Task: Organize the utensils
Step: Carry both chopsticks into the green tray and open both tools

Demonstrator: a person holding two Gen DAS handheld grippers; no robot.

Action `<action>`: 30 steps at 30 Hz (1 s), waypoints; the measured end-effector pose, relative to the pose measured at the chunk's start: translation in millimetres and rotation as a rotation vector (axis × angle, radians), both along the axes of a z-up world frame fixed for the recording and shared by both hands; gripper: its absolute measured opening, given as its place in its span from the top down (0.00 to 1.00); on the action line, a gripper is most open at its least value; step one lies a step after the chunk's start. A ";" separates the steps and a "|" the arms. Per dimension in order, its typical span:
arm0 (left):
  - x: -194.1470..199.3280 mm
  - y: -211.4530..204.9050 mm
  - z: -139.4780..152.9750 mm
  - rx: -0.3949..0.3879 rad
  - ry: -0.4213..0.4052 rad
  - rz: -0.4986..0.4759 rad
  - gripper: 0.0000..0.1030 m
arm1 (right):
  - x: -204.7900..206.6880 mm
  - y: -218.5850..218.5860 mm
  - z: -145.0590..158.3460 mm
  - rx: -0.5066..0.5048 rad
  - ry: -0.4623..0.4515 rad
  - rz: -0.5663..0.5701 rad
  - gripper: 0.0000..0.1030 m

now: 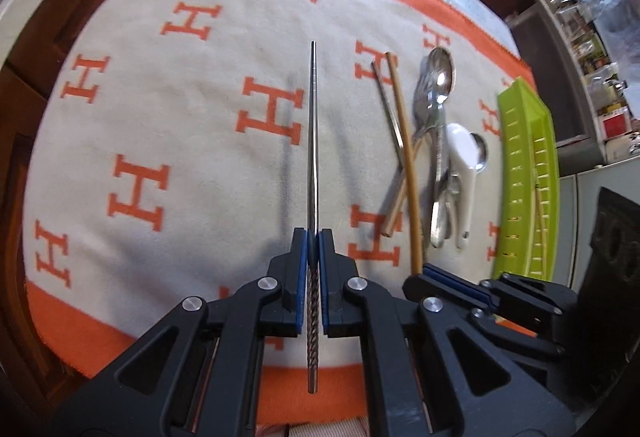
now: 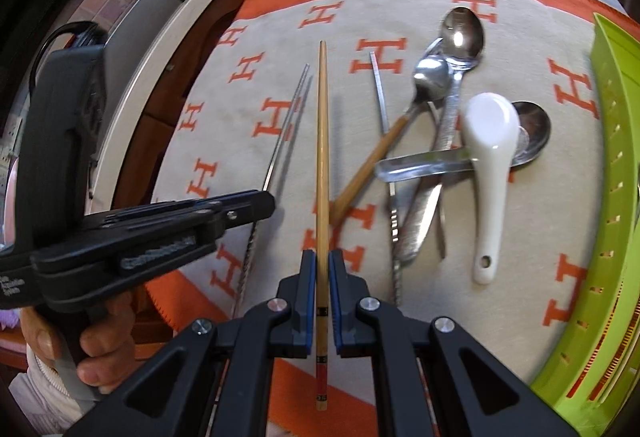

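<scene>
My left gripper [image 1: 314, 237] is clamped on a metal chopstick [image 1: 313, 141], the blue pads pressing its shaft just above the twisted grip end, so the thin tip points away from me over the blanket [image 1: 180, 117]. My right gripper [image 2: 321, 257] is pinched on a bamboo chopstick [image 2: 322, 141], held near its banded thick end, tip pointing forward too. Both sticks are lifted clear of the cloth; from the right wrist view my left gripper [image 2: 256, 203] shows from the side with its metal stick slanting beside the bamboo one, close but apart.

The other utensils lie in a loose pile to the right: a second metal chopstick [image 2: 382, 109], a wooden-handled spoon [image 2: 430, 77], a larger steel spoon [image 2: 462, 33] and a white ceramic soup spoon [image 2: 490, 157] crossing over a flat steel handle [image 2: 424, 163]. Past them, at the right edge of the cream blanket with its orange H pattern, sits a lime green slotted tray [image 2: 616, 157] with a pale stick [image 1: 538, 221] already in it. A hand [image 2: 96, 341] grips the left tool's handle
</scene>
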State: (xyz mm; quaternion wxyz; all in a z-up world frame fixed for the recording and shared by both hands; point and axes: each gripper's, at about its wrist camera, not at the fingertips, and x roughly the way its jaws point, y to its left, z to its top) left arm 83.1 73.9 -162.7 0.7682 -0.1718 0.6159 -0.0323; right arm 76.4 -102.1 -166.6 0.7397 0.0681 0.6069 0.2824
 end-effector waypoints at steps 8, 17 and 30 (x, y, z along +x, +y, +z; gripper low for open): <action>-4.9 -21.5 49.4 -0.043 -0.070 -0.061 0.97 | -8.5 -9.5 27.8 0.064 -0.045 0.001 0.94; 21.3 -131.7 71.5 -0.099 -0.121 -0.219 0.97 | -8.2 -95.8 62.9 0.009 -0.154 -0.196 0.94; 42.7 -271.4 37.9 -0.071 -0.095 -0.342 0.97 | -8.1 -204.3 39.5 -0.236 -0.178 -0.457 0.94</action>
